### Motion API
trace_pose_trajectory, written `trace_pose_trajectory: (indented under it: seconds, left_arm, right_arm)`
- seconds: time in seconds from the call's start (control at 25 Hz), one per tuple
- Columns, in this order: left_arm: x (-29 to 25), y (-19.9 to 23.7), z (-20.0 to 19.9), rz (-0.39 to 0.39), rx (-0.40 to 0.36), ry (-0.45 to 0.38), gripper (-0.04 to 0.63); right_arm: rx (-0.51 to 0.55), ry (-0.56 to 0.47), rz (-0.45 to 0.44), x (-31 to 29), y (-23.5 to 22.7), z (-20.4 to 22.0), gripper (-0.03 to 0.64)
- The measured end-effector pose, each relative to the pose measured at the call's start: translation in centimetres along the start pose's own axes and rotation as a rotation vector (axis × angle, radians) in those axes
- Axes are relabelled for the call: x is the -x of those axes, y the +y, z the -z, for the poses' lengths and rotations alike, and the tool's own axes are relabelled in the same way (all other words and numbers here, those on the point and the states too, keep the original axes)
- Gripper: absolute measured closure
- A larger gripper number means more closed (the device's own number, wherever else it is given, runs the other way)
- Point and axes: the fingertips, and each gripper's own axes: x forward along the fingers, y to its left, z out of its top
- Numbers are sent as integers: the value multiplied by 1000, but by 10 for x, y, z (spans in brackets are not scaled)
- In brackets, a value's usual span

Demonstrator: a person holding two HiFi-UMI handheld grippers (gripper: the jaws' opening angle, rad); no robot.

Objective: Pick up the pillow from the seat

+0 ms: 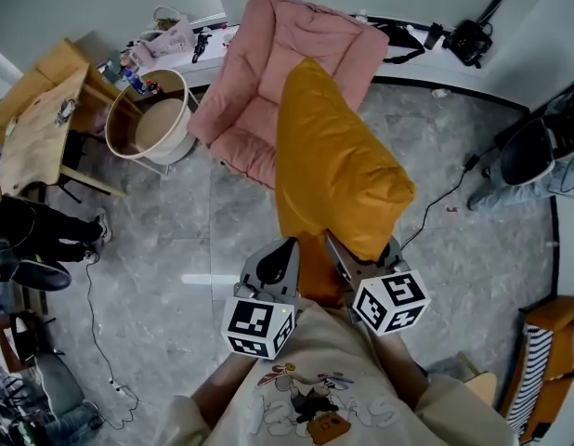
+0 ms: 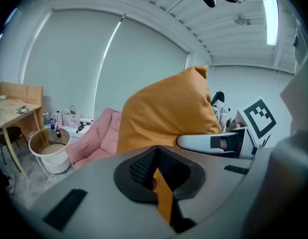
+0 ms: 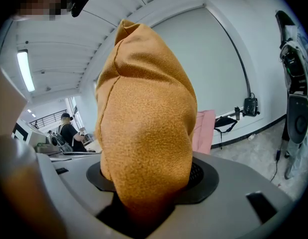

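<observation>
The orange pillow (image 1: 335,161) hangs lifted in front of me, above and clear of the pink padded seat (image 1: 292,59). My left gripper (image 1: 285,251) is shut on a thin edge of the pillow's near end; in the left gripper view that orange strip (image 2: 163,190) runs between the jaws. To its right, my right gripper (image 1: 350,256) is shut on a thicker bunch of the same end. In the right gripper view the pillow (image 3: 144,113) fills the gap between the jaws and hides the pads. The seat (image 2: 96,136) shows empty behind the pillow.
A round white basket stand (image 1: 157,124) and a wooden table (image 1: 41,124) stand left of the seat. A low ledge behind holds a black bag (image 1: 468,40) and small items. A cable (image 1: 436,207) trails on the grey floor. A person's legs (image 1: 36,235) are at the left edge.
</observation>
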Motion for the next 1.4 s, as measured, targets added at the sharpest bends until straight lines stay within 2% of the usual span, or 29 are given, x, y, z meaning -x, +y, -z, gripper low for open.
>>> trace_pose_trajectory:
  seconds: [1.12, 1.4]
  left_arm:
    - [5, -35, 19, 30, -3, 23, 591]
    - [8, -35, 23, 17, 10, 16, 591]
  right_arm:
    - [-21, -12, -5, 36, -13, 13, 327]
    - [-21, -13, -11, 40, -14, 18, 327]
